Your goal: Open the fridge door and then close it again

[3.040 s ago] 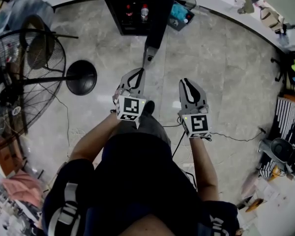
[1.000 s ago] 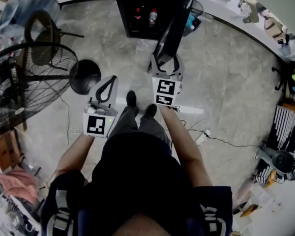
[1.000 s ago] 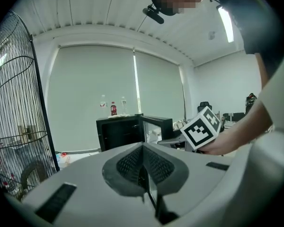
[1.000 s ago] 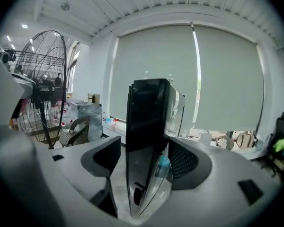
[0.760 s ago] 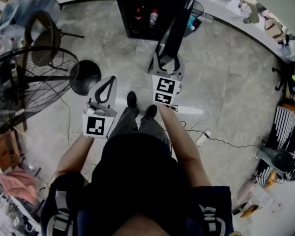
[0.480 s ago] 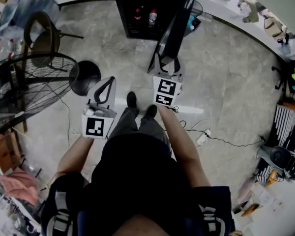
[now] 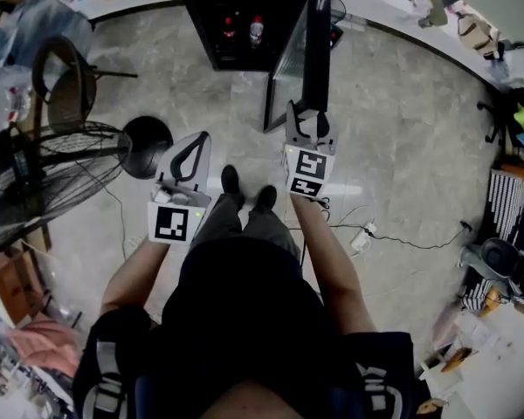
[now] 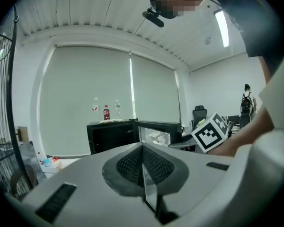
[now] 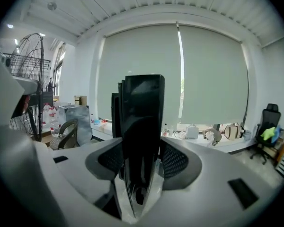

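The black fridge (image 7: 244,16) stands at the top of the head view, its door (image 7: 301,55) swung out towards me. My right gripper (image 7: 311,116) is at the door's free edge. In the right gripper view the dark door edge (image 9: 141,126) fills the gap between the jaws, which have just been closing, and both pads lie against it. My left gripper (image 7: 197,140) hangs apart to the left, shut and empty; its jaws meet (image 8: 143,167) in the left gripper view. Beyond them are the fridge (image 8: 111,136) and the open door (image 8: 156,129).
Two bottles (image 7: 256,29) stand inside the fridge. A large floor fan (image 7: 35,173) with a round black base (image 7: 147,140) and a chair (image 7: 65,81) are at the left. A cable (image 7: 393,238) runs across the floor at right, with cluttered gear (image 7: 506,269) beyond. My shoes (image 7: 244,186) are below the door.
Three seconds ago the left gripper was at the door edge; it has since drawn back left and the right gripper has taken the edge. In the last half second, door and right gripper shifted right.
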